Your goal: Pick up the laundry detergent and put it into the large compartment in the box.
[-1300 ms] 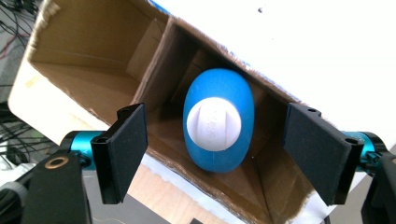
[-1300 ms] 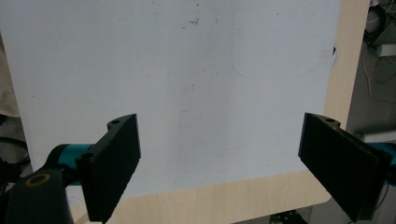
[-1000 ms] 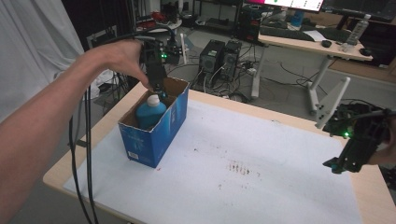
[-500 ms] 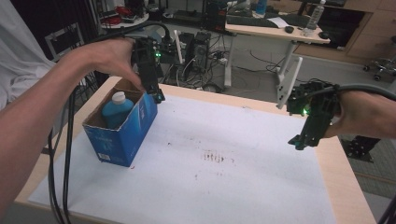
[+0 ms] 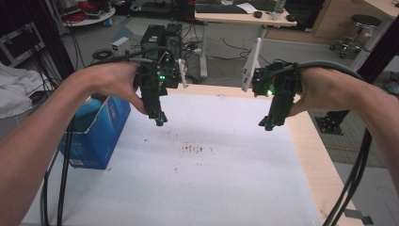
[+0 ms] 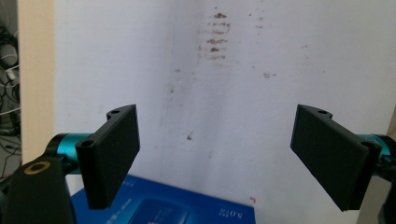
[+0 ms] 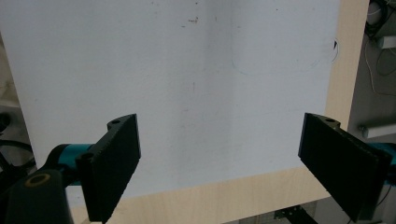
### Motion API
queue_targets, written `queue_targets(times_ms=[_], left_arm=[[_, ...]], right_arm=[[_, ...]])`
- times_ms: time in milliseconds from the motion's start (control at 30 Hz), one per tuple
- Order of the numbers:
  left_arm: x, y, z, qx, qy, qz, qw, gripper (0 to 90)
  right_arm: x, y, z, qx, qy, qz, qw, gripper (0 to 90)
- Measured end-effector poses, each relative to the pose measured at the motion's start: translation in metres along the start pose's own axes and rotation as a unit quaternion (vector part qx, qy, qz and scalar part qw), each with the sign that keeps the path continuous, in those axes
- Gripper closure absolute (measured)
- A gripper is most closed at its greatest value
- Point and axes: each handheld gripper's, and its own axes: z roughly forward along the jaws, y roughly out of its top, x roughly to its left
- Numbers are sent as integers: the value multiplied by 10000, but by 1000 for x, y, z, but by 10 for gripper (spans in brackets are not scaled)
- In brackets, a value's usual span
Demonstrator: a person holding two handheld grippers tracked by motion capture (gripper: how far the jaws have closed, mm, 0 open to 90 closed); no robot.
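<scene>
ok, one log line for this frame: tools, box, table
left tool: open, empty, above mat | right tool: open, empty | blue box: left table side, bottle inside | white mat: stained centre

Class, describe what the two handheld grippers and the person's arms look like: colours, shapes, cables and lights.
Both the left gripper and right gripper are black, boxy, each with a green light and thick black cables. Each has two flat rectangular black jaws on teal mounts, the pads ribbed. The forearms are bare; no sleeves or gloves visible.
</scene>
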Motion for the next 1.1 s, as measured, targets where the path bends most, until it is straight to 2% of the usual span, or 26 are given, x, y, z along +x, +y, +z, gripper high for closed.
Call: queue_targets(times_ms=[167, 333, 467, 733, 1000, 1100], left_arm=[[-10, 11, 30, 162, -110, 198, 9996, 158], [-16, 12, 50, 145, -287, 189, 9993, 158], [-16, 10, 61, 178, -331, 165, 9992, 158], [-14, 7, 68, 151, -350, 47, 9993, 158], [-13, 7, 67, 98, -367, 54, 9993, 158], [-12, 6, 67, 99, -446, 44, 9989, 158]], right_arm=[[0, 1, 1, 2, 5, 24, 10000, 121], [-3, 1, 4, 22, 13, 36, 10000, 121], [-4, 3, 5, -14, 15, 25, 10000, 121], [-2, 3, 6, -29, 28, 9, 10000, 121], [-1, 1, 4, -31, 29, 34, 10000, 121], [0, 1, 4, -20, 45, 52, 10000, 121]])
